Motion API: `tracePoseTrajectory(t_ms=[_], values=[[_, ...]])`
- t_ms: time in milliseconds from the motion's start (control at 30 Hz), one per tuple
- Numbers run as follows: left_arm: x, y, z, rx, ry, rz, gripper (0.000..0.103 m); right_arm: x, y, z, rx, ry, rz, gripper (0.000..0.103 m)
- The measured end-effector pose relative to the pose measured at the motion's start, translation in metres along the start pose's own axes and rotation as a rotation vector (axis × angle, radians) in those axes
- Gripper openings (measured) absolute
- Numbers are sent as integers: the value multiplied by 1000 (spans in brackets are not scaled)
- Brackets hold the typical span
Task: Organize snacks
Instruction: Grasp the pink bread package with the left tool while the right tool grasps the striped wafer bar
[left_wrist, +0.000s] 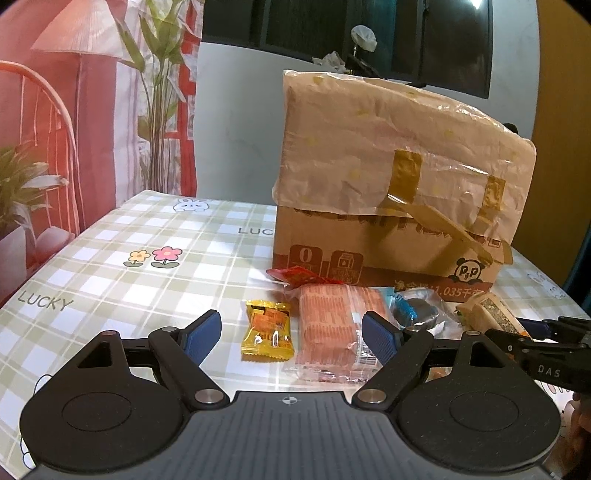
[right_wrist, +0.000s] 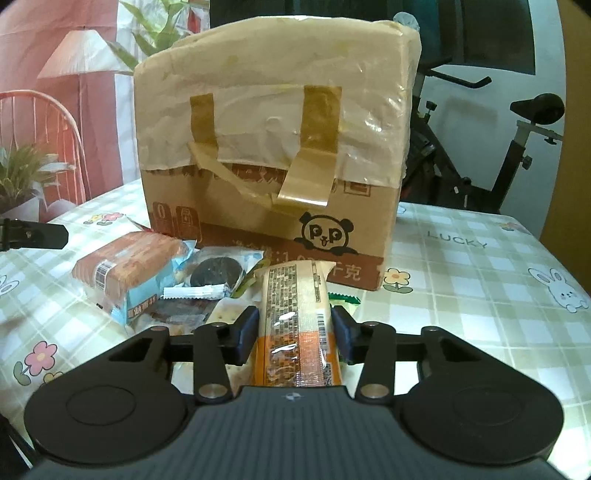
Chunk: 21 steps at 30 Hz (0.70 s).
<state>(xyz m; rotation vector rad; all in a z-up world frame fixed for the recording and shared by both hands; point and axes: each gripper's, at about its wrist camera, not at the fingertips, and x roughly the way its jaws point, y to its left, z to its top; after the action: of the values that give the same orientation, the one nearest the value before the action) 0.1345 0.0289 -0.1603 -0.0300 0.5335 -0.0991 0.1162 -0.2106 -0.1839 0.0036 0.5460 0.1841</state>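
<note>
My right gripper (right_wrist: 294, 317) is shut on a long beige-and-orange snack packet (right_wrist: 291, 288), with a pad pressed against each long side. The same packet (left_wrist: 491, 314) shows at the right edge of the left wrist view. My left gripper (left_wrist: 291, 325) is open just above the table, holding nothing. Ahead of its fingers lie a small yellow packet (left_wrist: 267, 330) and an orange cracker pack (left_wrist: 332, 328). Further snacks are piled in front of a taped cardboard box (right_wrist: 273, 147): a blue-wrapped pack (right_wrist: 147, 295), a dark round cookie (right_wrist: 218, 273) and a green wrapper (right_wrist: 343, 298).
The checked tablecloth (left_wrist: 129, 240) covers the table. A red wrapper (left_wrist: 299, 277) lies at the foot of the box (left_wrist: 388, 177). An exercise bike (right_wrist: 480, 147) stands behind the table on the right. A plant (left_wrist: 159, 92) stands at the back left.
</note>
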Motion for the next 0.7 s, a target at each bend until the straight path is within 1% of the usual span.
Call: tracePoseTrajectory(t_ms=[133, 267, 433, 567, 700], values=[[1, 0, 0, -1, 10, -2, 85, 0, -3, 0, 24, 0, 5, 46], [1, -1, -1, -5, 18, -8, 85, 0, -2, 0, 20, 1, 11, 41], [6, -5, 0, -16, 36, -22, 85, 0, -3, 0, 27, 0, 16, 40], [17, -11, 4, -20, 61, -48, 86, 0, -3, 0, 25, -1, 15, 40], [39, -22, 13, -16, 105, -74, 86, 0, -3, 0, 24, 0, 14, 40]])
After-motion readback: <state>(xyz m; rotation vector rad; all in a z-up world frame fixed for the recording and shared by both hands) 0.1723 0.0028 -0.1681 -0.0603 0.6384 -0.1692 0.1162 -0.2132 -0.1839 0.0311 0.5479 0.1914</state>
